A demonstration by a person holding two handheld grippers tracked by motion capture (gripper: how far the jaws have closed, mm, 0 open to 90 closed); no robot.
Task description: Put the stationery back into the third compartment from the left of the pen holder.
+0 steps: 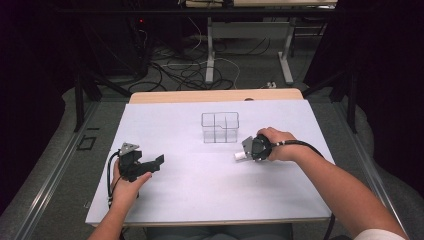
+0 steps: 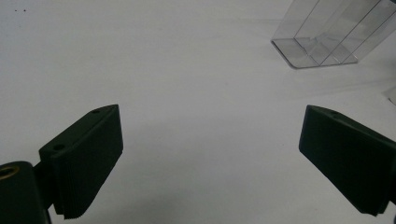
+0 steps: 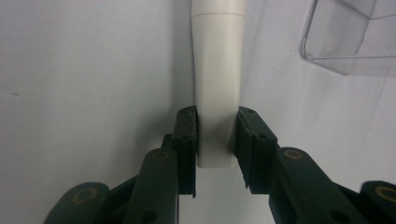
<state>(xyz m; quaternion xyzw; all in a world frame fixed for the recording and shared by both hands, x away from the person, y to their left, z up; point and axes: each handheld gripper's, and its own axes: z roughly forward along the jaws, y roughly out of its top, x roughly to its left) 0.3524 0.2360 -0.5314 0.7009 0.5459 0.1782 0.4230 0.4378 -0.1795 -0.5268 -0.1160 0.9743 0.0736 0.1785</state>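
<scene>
While pinched: the right hand-held gripper [image 3: 215,140] clamps the white tube [image 3: 216,70] by its flat end.
Tube axis: straight ahead along the jaws, low over the worktop [image 1: 200,180].
Clear divided box [image 1: 220,127]: just beyond, nearer this hand.
Left hand-held gripper [image 2: 210,163]: spread, empty.

Clear divided organizer [image 1: 220,127] at table [image 1: 200,195] centre. Right gripper [image 1: 248,150] at its 4 o'clock, clamping white tube [image 1: 241,156]. Left gripper [image 1: 152,163] at 8 o'clock, jaws apart.

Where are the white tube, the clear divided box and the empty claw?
white tube [image 3: 217,70]: right gripper view, on its body above the jaws.
clear divided box [image 1: 220,128]: high view, on its front wall.
left claw [image 2: 210,163]: left gripper view, midway between its spread jaws.
</scene>
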